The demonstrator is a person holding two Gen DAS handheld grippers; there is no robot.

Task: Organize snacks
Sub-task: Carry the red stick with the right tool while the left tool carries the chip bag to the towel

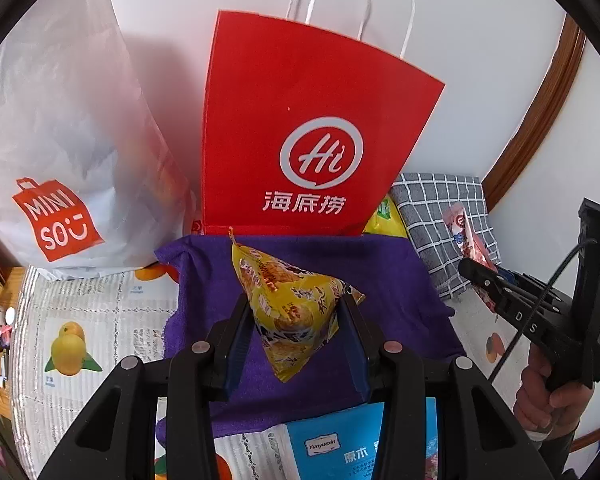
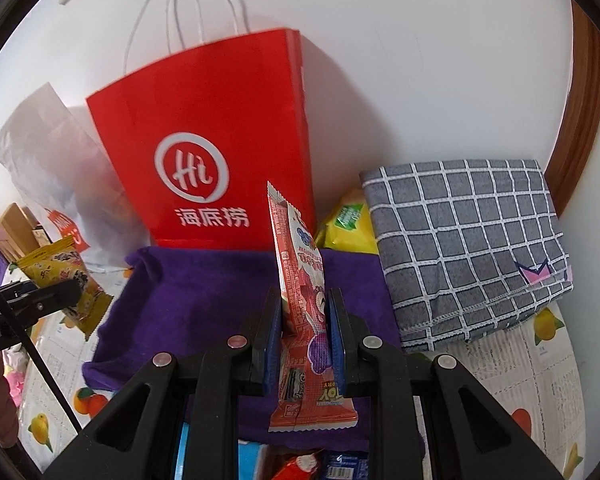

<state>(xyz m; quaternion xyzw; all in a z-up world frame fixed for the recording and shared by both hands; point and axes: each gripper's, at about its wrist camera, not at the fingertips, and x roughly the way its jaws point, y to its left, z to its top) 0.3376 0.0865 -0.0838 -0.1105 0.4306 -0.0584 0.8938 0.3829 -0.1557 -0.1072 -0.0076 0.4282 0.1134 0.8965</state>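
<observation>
Claws both clamped on snacks above the purple cloth [image 1: 400,280]: left claw [image 1: 296,336] pinches yellow packet [image 1: 288,312], right claw [image 2: 306,332] red packet [image 2: 304,300]; best lowered gently, clear of red bag [image 1: 300,120].

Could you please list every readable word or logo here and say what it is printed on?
"Hi" and "海底捞": red paper bag.
"MINISO": white plastic bag.
"Yunyuexin": blue pack.
"D S": right gripper.
Yellow snack packet in left gripper, red snack packet: print unreadable.
</observation>
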